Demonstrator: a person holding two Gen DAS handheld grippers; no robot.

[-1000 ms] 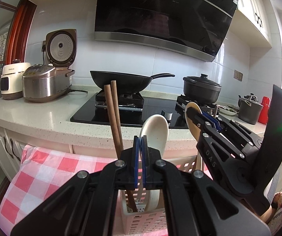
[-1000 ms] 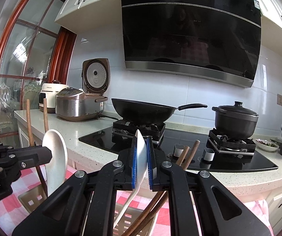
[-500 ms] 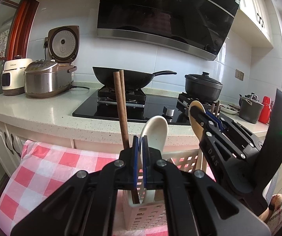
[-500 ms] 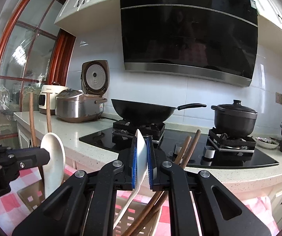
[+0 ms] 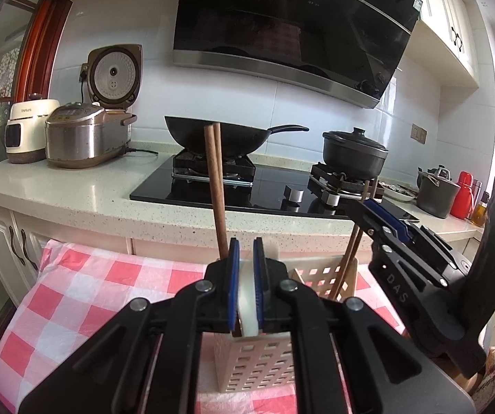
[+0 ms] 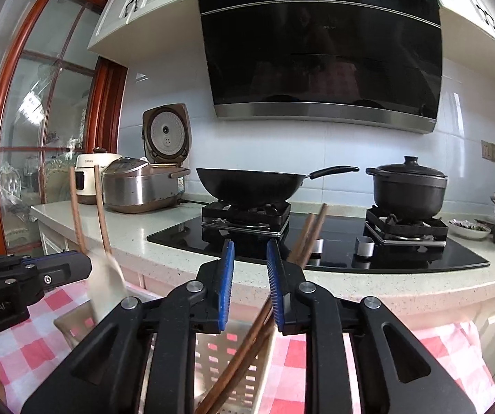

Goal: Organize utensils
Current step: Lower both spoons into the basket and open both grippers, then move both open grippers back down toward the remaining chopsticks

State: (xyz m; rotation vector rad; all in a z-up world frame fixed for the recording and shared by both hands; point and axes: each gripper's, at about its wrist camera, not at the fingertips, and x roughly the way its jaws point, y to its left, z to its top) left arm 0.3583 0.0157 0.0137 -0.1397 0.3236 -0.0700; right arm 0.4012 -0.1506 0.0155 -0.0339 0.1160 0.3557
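Observation:
A cream perforated utensil basket [image 5: 257,362] stands on the checked cloth, right under both grippers. My left gripper [image 5: 245,288] has its jaws a little apart around a white spoon [image 5: 247,314] whose bowl sits low in the basket; from the right wrist view the spoon [image 6: 107,286] is blurred. Brown chopsticks [image 5: 216,189] stand in the same compartment. My right gripper [image 6: 249,286] is open and empty above another basket [image 6: 226,352] holding chopsticks [image 6: 302,238]. It also shows in the left wrist view [image 5: 382,220].
A red and white checked cloth [image 5: 85,296] covers the table. Behind it is a counter [image 5: 75,186] with a black hob, a wok [image 5: 219,136], a lidded pot [image 5: 354,155], rice cookers [image 5: 81,134] and a red flask [image 5: 463,195].
My right gripper opened and the white spoon it held is gone from its jaws. The left gripper's jaws parted slightly and its white spoon dropped lower into the basket.

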